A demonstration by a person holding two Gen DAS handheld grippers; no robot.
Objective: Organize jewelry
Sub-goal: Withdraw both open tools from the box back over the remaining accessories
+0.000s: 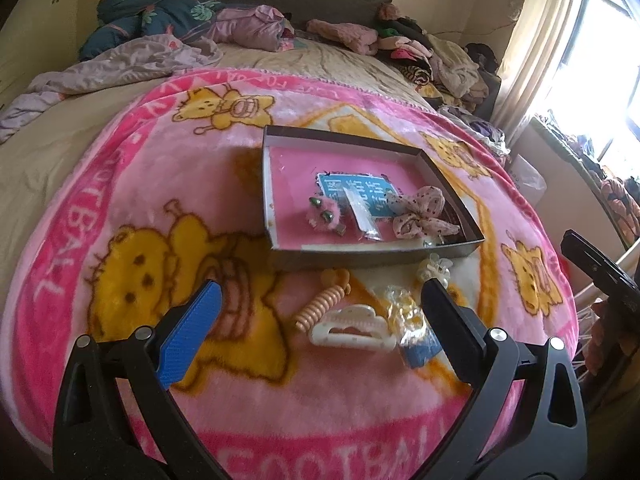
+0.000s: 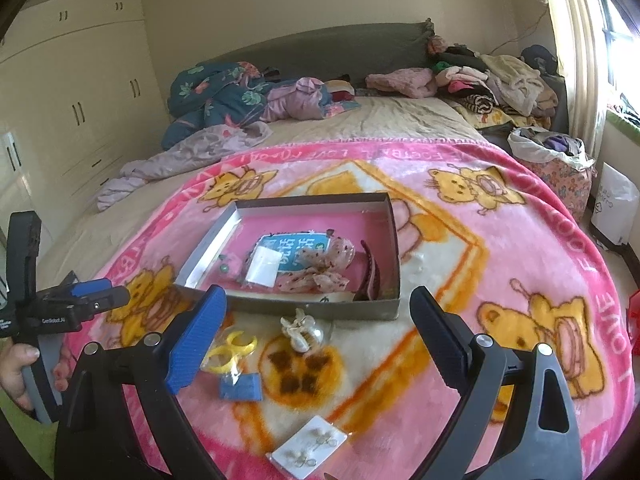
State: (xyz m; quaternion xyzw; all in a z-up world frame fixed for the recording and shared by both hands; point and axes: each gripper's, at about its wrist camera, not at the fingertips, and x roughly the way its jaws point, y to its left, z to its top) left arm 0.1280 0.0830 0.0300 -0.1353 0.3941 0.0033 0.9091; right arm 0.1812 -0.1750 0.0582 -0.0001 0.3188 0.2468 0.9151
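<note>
With both the left gripper [image 1: 320, 312] and right gripper [image 2: 318, 326] spread wide and empty above loose hair clips on the bed's plush blanket [image 2: 520, 240], beside the cardboard tray [image 2: 394, 304], closing fingers may snag pile or push the small earring card [image 2: 308, 446] away.

The blanket [image 2: 500, 248] is showing pink with yellow bears; the box [image 2: 288, 308], grey-walled, is showing a pink floor [image 1: 292, 168]. A dotted pink bow [image 1: 420, 208] is lying inside; near it a cream claw clip [image 1: 352, 328] and an orange coil tie [image 1: 320, 304] are showing.
</note>
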